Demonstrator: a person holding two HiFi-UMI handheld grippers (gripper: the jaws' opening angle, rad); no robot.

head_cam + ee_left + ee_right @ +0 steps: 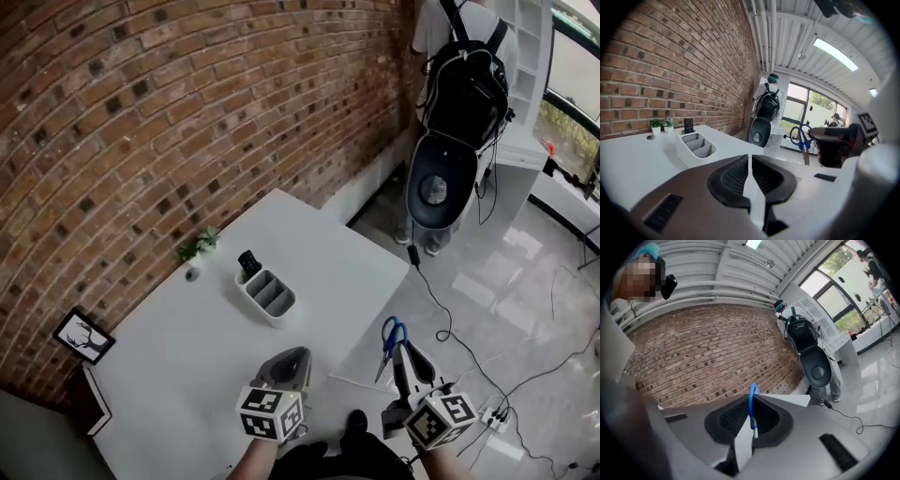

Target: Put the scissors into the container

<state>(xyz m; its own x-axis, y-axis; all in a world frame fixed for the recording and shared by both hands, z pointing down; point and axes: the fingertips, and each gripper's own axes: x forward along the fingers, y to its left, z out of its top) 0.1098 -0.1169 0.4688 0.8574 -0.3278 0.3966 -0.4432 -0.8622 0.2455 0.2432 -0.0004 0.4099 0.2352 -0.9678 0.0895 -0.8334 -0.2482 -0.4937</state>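
Clamped tight in right claw [752, 420]: blue-handled scissors [751, 404]. Probably light, rigid, slick-bladed; likely best pinched near the pivot. Left claw [750, 176] all but closed, empty.

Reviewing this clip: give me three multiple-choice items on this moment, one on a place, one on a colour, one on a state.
1. The white compartmented plastic container stands:
A. on the white table
B. on a wooden stool
C. on a carpet

2. The handles of the metal scissors are:
A. red
B. blue
C. green

3. The left claw is:
A. wide open
B. shut on the scissors
C. shut, empty

Answers:
1 A, it rests on the tabletop in the head view.
2 B, blue loops stick out of the right claw.
3 C, its jaws almost meet with nothing between them.
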